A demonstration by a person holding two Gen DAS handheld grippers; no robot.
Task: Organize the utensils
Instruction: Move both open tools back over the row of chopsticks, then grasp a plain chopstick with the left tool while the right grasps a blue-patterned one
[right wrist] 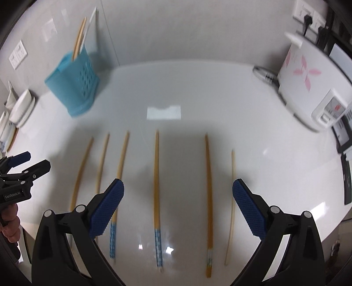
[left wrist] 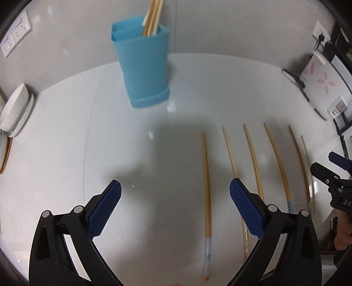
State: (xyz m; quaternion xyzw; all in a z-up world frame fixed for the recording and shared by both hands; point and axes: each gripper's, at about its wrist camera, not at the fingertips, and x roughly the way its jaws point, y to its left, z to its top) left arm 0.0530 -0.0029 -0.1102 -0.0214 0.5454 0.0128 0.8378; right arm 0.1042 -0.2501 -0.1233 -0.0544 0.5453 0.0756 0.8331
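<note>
Several bamboo chopsticks lie side by side on the white counter (left wrist: 66, 136). A blue utensil holder (left wrist: 142, 66) stands at the back with a few chopsticks (left wrist: 153, 19) upright in it; it also shows in the right wrist view (right wrist: 72, 85). My left gripper (left wrist: 175, 209) is open and empty, with the leftmost chopstick (left wrist: 206, 187) between its fingers' span. My right gripper (right wrist: 178, 209) is open and empty above two chopsticks (right wrist: 156, 187) (right wrist: 208, 187). Each gripper shows at the edge of the other's view (left wrist: 334, 176) (right wrist: 19, 169).
White bowls (left wrist: 15, 110) are stacked at the left wall. A white appliance with pink flowers (right wrist: 312, 88) stands at the right, with a grey object (right wrist: 264, 74) beside it. Wall sockets (right wrist: 18, 54) sit behind. The counter's front edge is close to the chopstick handles.
</note>
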